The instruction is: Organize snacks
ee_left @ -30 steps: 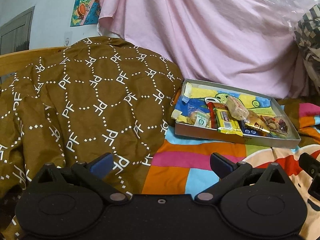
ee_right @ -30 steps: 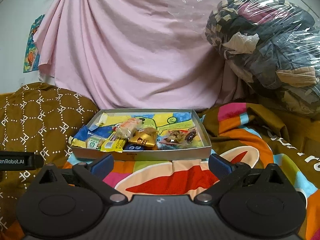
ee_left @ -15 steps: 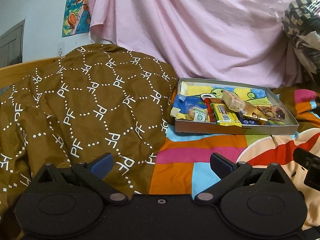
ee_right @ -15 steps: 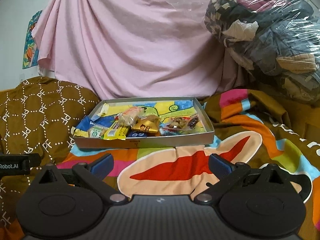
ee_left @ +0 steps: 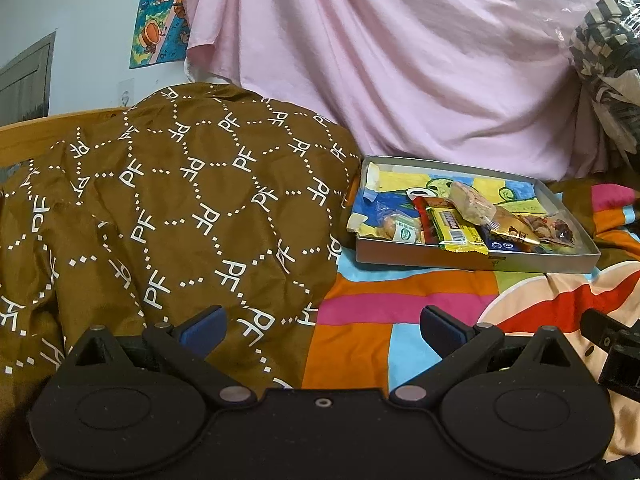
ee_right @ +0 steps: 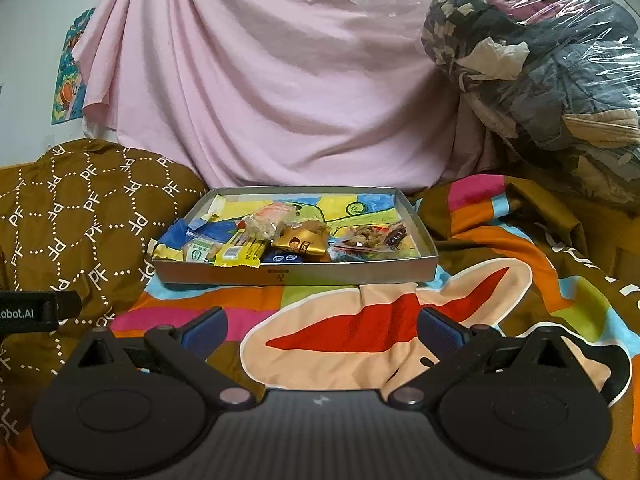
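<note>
Snacks piled in the box on the bed, both grippers wide and empty.

The snacks lie heaped along the front edge of the box, which sits on the quilt by the brown cover. The left gripper and right gripper hover near the quilt's front edge, jaws spread. Whether sorting is ahead or finished cannot be told; any pick should take one top wrapper by its edge.
</note>
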A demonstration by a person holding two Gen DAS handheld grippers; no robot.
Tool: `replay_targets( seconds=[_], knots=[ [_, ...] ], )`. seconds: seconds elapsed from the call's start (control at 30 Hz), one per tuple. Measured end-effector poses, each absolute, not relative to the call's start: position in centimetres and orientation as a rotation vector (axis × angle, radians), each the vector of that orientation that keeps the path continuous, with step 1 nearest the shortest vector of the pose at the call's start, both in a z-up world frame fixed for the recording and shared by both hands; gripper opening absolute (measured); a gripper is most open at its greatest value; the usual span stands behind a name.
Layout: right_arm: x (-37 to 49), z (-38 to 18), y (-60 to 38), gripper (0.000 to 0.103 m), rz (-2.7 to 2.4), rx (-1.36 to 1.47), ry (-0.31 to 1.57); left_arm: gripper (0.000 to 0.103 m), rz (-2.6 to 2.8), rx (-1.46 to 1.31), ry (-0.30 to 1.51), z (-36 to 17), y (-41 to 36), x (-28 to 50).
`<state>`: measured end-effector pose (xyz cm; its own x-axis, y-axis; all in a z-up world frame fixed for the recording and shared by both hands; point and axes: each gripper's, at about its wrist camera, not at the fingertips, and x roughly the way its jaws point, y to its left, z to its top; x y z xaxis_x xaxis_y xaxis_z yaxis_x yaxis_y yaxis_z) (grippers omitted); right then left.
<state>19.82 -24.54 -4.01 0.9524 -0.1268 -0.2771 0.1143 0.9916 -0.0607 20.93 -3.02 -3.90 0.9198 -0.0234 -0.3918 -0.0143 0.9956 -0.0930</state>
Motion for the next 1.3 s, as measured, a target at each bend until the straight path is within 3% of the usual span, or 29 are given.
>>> replay_targets(
  seconds=[1.3],
  knots=[
    [20.05,-4.31,-24.22,0.103,-0.111,-0.057,0.298,0.102,0.029,-0.091,0.415,-4.22,-2.81,20.88]
  ],
)
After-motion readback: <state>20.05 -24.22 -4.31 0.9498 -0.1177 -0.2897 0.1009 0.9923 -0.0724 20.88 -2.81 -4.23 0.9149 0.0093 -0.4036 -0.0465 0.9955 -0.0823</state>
